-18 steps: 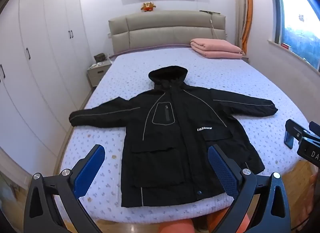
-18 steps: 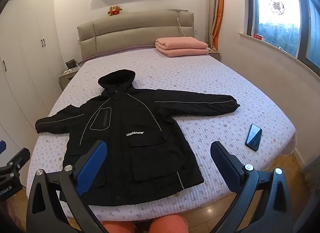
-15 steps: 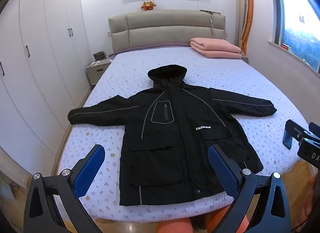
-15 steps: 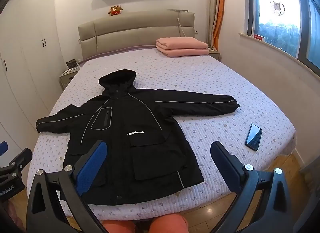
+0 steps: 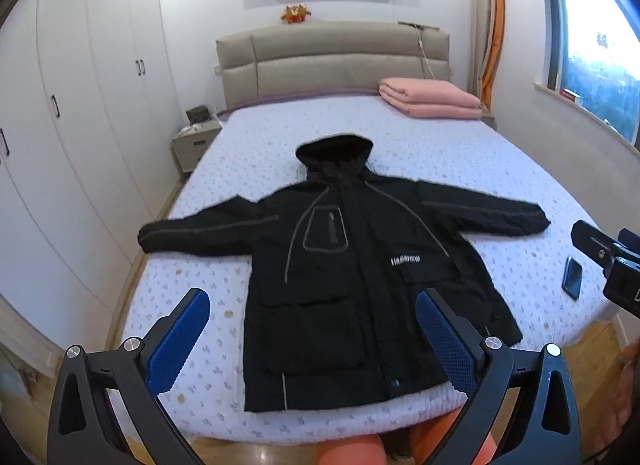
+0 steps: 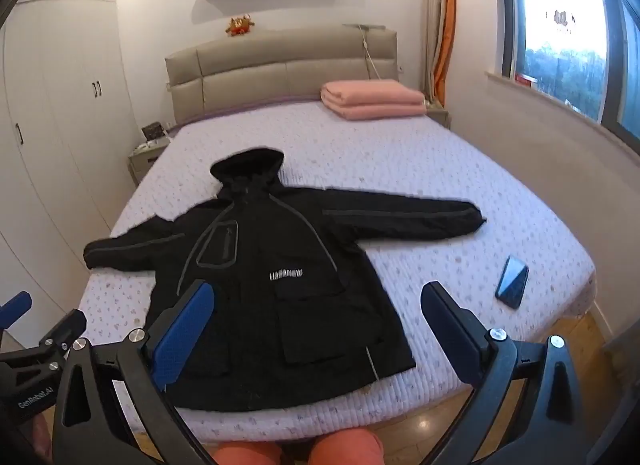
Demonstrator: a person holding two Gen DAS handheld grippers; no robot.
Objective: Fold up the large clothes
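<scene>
A black hooded jacket (image 5: 344,265) lies flat, front up, on the bed (image 5: 460,153), both sleeves spread out and the hood toward the headboard. It also shows in the right wrist view (image 6: 272,273). My left gripper (image 5: 312,329) is open and empty, held above the foot of the bed over the jacket's hem. My right gripper (image 6: 316,325) is open and empty, above the hem's right part. Each gripper shows at the other view's edge.
A dark phone (image 6: 512,282) lies on the bed near the right front corner. Folded pink blankets (image 6: 372,99) sit by the headboard. White wardrobes (image 5: 80,125) line the left wall, with a nightstand (image 5: 194,143) beside the bed. A window wall runs on the right.
Both grippers have lifted slightly, so the jacket and bed sit lower in both views. The jacket has not moved, and both stay open.
</scene>
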